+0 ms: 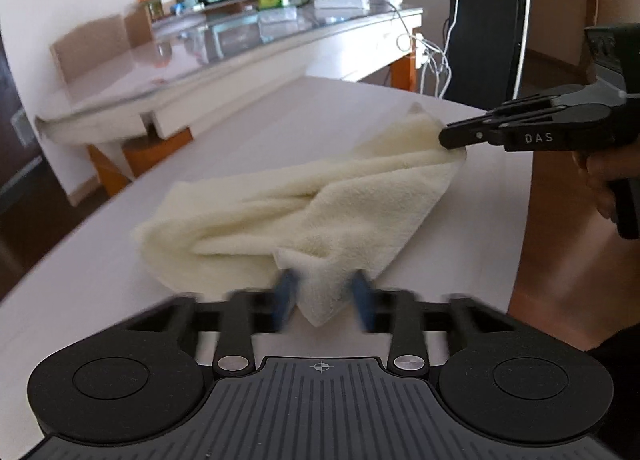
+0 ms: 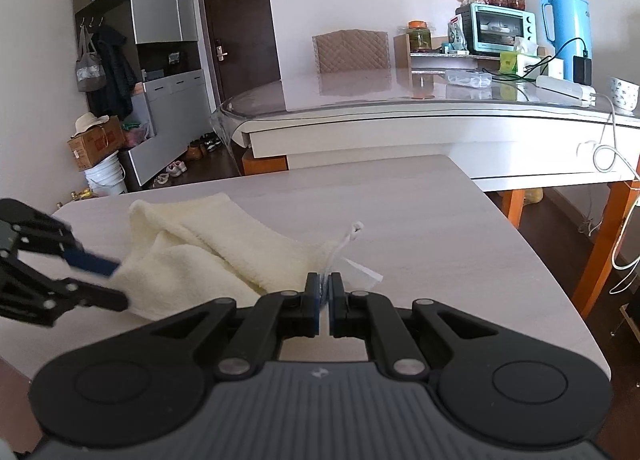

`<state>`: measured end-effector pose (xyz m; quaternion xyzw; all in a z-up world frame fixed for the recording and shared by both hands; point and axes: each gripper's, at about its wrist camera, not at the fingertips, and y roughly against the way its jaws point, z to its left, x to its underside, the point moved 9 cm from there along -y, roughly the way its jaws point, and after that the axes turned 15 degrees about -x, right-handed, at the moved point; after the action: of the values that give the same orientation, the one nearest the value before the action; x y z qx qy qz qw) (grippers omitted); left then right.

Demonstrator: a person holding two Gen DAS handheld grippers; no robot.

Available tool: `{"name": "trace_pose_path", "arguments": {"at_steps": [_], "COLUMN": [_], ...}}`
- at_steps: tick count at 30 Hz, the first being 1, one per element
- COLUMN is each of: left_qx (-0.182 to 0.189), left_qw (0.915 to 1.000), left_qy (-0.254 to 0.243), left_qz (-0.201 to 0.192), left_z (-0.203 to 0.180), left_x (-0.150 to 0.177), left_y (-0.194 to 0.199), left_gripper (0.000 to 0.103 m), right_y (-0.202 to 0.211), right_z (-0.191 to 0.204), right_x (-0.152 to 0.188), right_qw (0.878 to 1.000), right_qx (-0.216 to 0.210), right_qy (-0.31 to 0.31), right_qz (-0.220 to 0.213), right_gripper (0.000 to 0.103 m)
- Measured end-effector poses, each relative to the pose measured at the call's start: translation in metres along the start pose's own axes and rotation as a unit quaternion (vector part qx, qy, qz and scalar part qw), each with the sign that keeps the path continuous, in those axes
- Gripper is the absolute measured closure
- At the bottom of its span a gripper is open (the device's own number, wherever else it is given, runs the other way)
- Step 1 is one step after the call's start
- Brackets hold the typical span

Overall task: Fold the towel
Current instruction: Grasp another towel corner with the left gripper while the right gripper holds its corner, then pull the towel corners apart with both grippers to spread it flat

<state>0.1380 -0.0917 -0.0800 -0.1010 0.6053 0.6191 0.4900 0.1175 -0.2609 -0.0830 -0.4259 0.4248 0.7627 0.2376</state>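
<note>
Towel (image 1: 304,211), one, two claws, right claw (image 2: 325,292) pinching corner

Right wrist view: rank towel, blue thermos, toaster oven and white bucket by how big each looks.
As they look, nearness inflating the towel:
1. towel
2. blue thermos
3. toaster oven; the thermos looks only slightly larger
4. white bucket

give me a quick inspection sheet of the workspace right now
surface: pale wood-grain table, bare around the towel
job's things: cream towel, bunched, not yet folded
clutter: nothing seen on the work table
grippers: right gripper shut on a towel corner; left gripper open, jaws either side of another corner
cables: white cables hang off the glass-topped table
surroundings: teal toaster oven, blue thermos, dark door
</note>
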Motion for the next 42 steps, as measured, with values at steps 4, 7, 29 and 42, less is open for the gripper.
{"name": "trace_pose_path", "arguments": {"at_steps": [4, 7, 29, 42], "left_qx": [0.024, 0.063, -0.017, -0.016], "left_qw": [0.9996, 0.9974, 0.9948, 0.9959], "left_qy": [0.014, 0.034, 0.095, 0.047], "left_qz": [0.000, 0.008, 0.033, 0.075], "left_z": [-0.006, -0.018, 0.029, 0.029], "left_x": [0.007, 0.018, 0.015, 0.059], "left_y": [0.017, 0.035, -0.013, 0.032], "left_gripper": [0.092, 0.092, 0.065, 0.064], "right_y": [0.005, 0.006, 0.005, -0.037], "right_z": [-0.004, -0.005, -0.003, -0.023], "right_x": [0.000, 0.001, 0.005, -0.018], "right_qw": [1.000, 1.000, 1.000, 0.997], "right_qx": [0.011, 0.014, 0.026, 0.040], "right_qy": [-0.005, -0.007, 0.004, 0.056], "right_qz": [-0.005, -0.005, 0.004, 0.021], "right_gripper": [0.098, 0.098, 0.097, 0.098]}}
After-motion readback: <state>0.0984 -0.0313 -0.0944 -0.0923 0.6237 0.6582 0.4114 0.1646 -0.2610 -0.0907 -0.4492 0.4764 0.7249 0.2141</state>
